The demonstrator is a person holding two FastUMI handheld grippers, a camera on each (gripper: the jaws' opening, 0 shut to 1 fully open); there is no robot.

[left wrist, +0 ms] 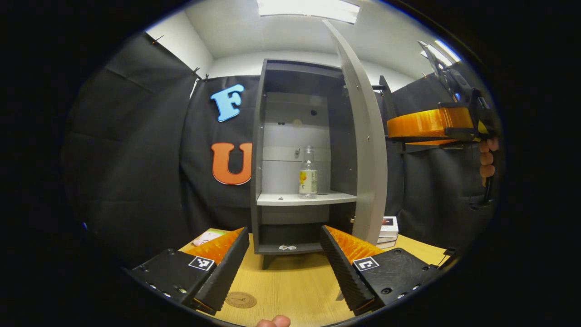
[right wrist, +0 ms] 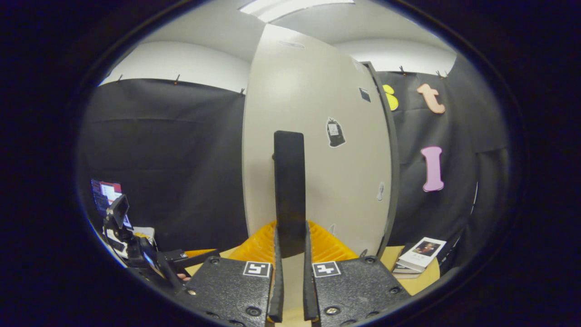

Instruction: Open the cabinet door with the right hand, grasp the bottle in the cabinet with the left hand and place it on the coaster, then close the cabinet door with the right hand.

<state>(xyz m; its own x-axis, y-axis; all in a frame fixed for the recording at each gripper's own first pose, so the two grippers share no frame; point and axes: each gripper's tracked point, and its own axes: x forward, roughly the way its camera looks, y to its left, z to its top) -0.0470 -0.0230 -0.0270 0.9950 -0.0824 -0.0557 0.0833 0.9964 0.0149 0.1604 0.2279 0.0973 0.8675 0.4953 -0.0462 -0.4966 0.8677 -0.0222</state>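
Grey cabinet (left wrist: 261,150), pale door (right wrist: 317,150) with black handle (right wrist: 289,190), clear bottle (left wrist: 308,175) with yellow-white label

Clear plastic bottle (left wrist: 308,172) with paper label, matt grey cabinet (left wrist: 272,136), wood-grain table (left wrist: 295,281).

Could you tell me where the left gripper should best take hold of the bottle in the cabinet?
Probably the bottle body, around its label, coming straight in from the front through the open cabinet. It stands upright near the shelf's front edge, and the left gripper's fingers stand open and face it.
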